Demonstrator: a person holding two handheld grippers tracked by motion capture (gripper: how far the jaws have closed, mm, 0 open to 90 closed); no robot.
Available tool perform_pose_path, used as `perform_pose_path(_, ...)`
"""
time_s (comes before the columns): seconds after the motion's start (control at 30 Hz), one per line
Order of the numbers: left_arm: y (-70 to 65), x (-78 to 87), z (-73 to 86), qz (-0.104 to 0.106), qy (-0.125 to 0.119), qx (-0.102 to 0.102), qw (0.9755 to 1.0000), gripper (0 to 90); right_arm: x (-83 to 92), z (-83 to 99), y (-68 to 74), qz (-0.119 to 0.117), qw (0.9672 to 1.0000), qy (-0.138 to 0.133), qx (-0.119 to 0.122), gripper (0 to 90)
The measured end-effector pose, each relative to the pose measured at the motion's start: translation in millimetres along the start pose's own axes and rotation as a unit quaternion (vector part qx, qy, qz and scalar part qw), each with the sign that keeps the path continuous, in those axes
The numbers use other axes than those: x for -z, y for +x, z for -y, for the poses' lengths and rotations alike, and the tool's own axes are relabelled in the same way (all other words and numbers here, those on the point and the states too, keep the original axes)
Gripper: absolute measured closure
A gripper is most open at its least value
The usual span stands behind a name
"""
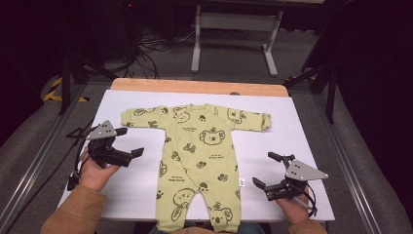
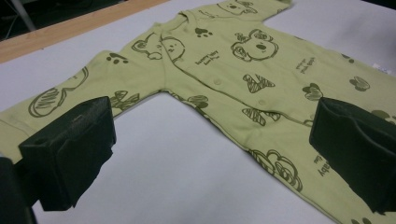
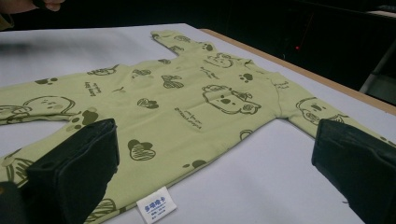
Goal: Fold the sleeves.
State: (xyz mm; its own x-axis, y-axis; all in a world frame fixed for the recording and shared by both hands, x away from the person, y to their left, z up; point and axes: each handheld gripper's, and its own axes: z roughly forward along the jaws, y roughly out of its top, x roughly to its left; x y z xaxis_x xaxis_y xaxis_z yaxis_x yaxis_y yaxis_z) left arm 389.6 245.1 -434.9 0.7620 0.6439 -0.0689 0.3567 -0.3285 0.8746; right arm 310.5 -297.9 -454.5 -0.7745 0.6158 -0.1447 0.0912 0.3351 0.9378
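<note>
A light green baby romper [image 1: 199, 151] printed with dark bears and paw marks lies flat and face up on the white table [image 1: 292, 126], sleeves spread, legs toward the near edge. My left gripper [image 1: 129, 141] hovers open to the left of the romper's body, below its left sleeve [image 1: 141, 117]. In the left gripper view the romper [image 2: 243, 79] spreads ahead between the black jaws. My right gripper [image 1: 267, 169] is open to the right of the romper's leg. In the right gripper view the romper [image 3: 187, 102] lies ahead, and a white label [image 3: 156, 204] sticks out at its side seam.
A wooden strip [image 1: 195, 87] runs along the table's far edge. Beyond it stand a white frame's legs [image 1: 234, 39] and dark cables on the floor. Metal rails [image 1: 350, 165] flank the table on both sides.
</note>
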Motion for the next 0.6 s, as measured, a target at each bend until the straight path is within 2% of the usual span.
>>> perform_pose_path(0.2, 3.0, -5.0, -9.2, -0.017, 0.019, -0.029, 0.9993, 2.6, -1.4, 0.0, 0.6, -0.004, 1.0, 0.006, -0.002, 3.0)
perform_pose_path(0.23, 4.3, -6.5, -11.5, -0.016, 0.023, -0.028, 0.9992, 3.1, -1.4, 0.0, 0.6, -0.005, 1.0, 0.006, -0.002, 3.2)
perform_pose_path(0.33, 9.7, -8.8, -16.1, -0.007, 0.023, -0.007, 0.9997, 5.5, -1.4, -0.1, 0.6, -0.007, 0.9999, 0.008, -0.001, 3.8)
perform_pose_path(0.5, 18.4, -13.3, -24.1, -0.025, 0.03, -0.01, 0.9992, 8.4, -1.9, 0.1, 1.0, -0.011, 0.9999, 0.012, -0.001, 4.0)
perform_pose_path(0.6, 24.4, -17.2, -27.6, -0.042, 0.041, -0.005, 0.9983, 9.1, -1.6, 0.2, 0.9, -0.011, 0.9999, 0.013, -0.003, 4.1)
